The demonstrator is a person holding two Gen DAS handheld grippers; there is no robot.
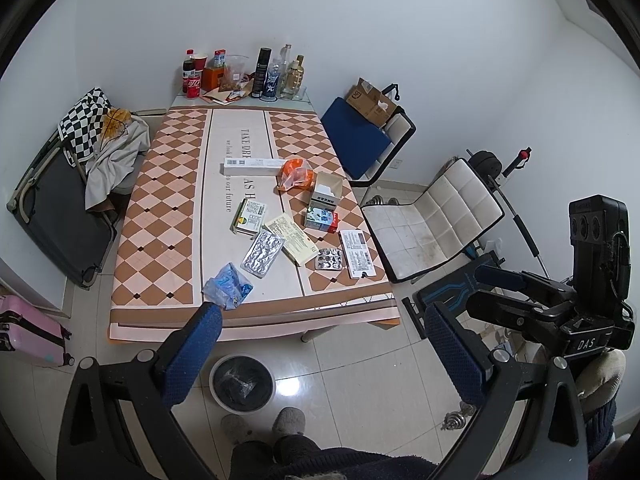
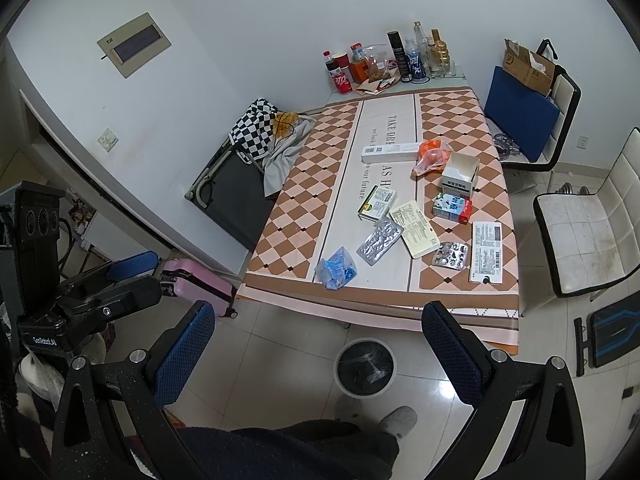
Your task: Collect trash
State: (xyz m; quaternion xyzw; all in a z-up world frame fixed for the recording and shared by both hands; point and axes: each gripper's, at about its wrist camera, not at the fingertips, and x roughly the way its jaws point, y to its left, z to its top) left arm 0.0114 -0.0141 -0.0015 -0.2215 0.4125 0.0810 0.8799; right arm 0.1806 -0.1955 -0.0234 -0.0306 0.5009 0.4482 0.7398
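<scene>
Left wrist view shows the left gripper [image 1: 320, 348] with its blue-padded fingers [image 1: 192, 356] spread wide and nothing between them; the right gripper [image 2: 316, 344] is likewise spread and empty, held back from the table's near edge. Closest trash is the crumpled blue wrapper [image 1: 227, 285], lying just past the left finger's tip near the front edge of the table [image 1: 160, 280], so the left hand looks the nearer one for it. Beyond it a silver blister pack [image 1: 263, 253] lies with its long axis running diagonally away to the right, beside a yellow leaflet box [image 1: 291, 238], a second blister [image 1: 329, 259] and a white label sheet [image 1: 358, 253]. Farther off sit an orange bag [image 1: 295, 174] and a long white box [image 1: 252, 166]. On the tiled floor, below the table's edge, a lined bin [image 1: 242, 384] stands between the grippers, by the person's slippers. Bottles crowd the far end by the wall
</scene>
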